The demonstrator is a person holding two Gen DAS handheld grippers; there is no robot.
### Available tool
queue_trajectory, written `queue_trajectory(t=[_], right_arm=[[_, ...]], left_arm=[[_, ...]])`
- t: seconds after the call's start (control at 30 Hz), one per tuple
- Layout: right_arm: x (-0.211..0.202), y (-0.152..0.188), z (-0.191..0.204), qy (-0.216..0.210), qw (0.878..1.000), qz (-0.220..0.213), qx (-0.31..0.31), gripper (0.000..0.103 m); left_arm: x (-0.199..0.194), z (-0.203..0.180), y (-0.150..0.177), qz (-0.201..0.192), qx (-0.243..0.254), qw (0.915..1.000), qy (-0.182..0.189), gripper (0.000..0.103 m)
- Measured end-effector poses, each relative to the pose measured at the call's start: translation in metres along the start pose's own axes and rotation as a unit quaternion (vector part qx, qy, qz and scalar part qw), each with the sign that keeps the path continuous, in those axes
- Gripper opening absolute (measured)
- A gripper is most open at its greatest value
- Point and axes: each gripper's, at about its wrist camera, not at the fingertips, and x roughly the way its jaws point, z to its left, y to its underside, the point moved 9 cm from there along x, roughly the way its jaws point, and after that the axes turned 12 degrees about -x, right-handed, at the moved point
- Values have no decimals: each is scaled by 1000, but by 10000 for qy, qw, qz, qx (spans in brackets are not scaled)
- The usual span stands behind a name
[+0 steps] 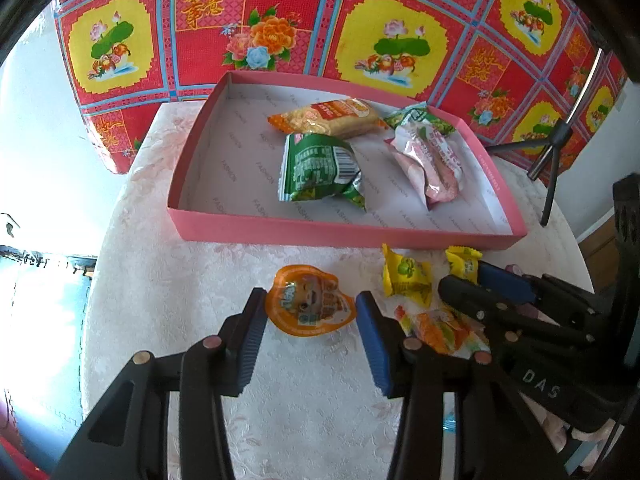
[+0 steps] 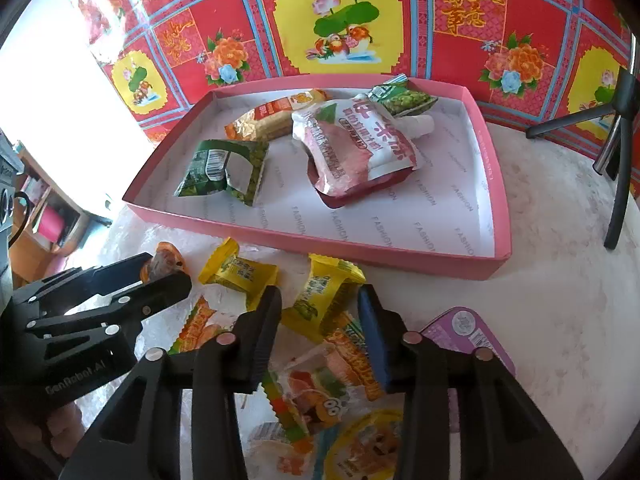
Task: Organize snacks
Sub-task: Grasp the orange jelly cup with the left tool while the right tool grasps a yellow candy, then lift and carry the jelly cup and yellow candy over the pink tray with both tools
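Observation:
A pink tray [image 1: 328, 236] [image 2: 304, 236] holds a green packet [image 1: 320, 168] [image 2: 220, 168], an orange noodle packet [image 1: 328, 118] [image 2: 272, 118], a pink pouch [image 1: 432, 164] [image 2: 352, 148] and a green pea packet [image 2: 400, 98]. My left gripper [image 1: 311, 316] is open, its fingers on either side of an orange jelly cup [image 1: 310, 308] on the table. My right gripper [image 2: 318, 312] is open around a yellow candy [image 2: 324, 296]. A second yellow candy [image 2: 240, 272] [image 1: 406, 278] lies to its left.
Loose snacks lie under the right gripper: a gummy bag [image 2: 320, 384], a yellow jelly cup [image 2: 368, 444] and a purple cup [image 2: 468, 332]. A tripod [image 2: 616, 136] stands at the right. A red patterned cloth [image 1: 280, 20] hangs behind the white table [image 1: 180, 300].

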Motion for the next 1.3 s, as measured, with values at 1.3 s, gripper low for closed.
queue_trajectory(t=[1.3], right_arm=[[-49, -8, -7, -207, 9973, -666, 238, 23]], left_arm=[[-36, -10, -20, -477, 152, 9987, 97, 47]])
